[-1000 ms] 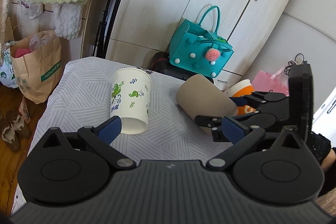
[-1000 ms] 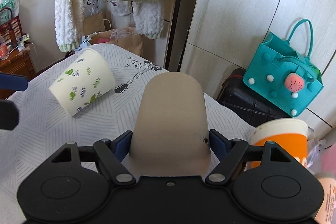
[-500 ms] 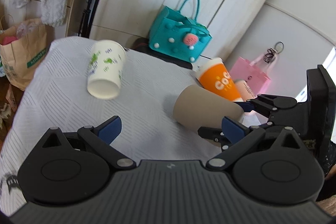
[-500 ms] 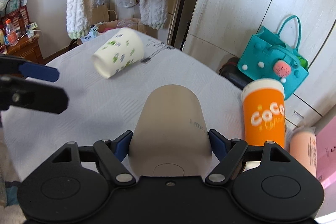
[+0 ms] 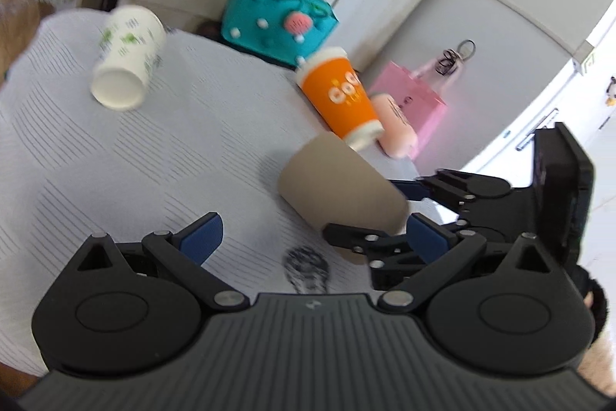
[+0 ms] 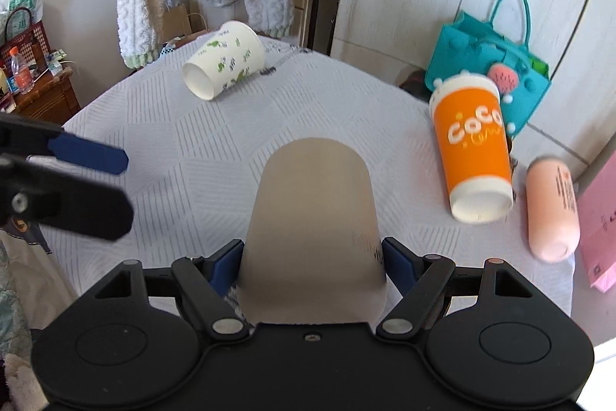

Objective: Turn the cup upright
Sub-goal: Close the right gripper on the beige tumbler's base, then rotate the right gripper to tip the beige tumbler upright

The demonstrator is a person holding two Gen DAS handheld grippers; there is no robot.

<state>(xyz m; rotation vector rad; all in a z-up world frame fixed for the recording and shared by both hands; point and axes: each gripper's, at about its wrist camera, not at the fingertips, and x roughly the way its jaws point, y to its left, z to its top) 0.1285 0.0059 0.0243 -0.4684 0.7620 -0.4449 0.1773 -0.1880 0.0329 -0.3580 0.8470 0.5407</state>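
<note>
The right gripper (image 6: 312, 260) was closed on the plain brown paper cup (image 6: 313, 218), its two blue pads pressing the wall of the cup on both sides near the wider end. The cup pointed away from the camera, with its closed base forward. In the left wrist view the same cup (image 5: 338, 191) seemed to be held a little above the table with the grey patterned cloth (image 5: 173, 149), lying almost on its side, base toward the left; whether it touched the cloth I could not tell. The left gripper (image 5: 308, 237) was wide and held nothing; it hovered above the cloth near the brown cup.

Three other containers lay on their sides on the cloth: a white paper cup with green leaf prints (image 6: 225, 64) at the far side, an orange paper cup with white letters (image 6: 471, 153) to the right, and beside it a peach-coloured bottle (image 6: 552, 207).

In my judgement the step in hand was the turning itself: the cup was grasped and lifted but not yet upright. The next move would call for a rotation of the right wrist until the base looks down, then a gentle lowering on a bare part of the cloth, away from the orange cup. The thin paper wall may be deformed if the grip is too strong.
</note>
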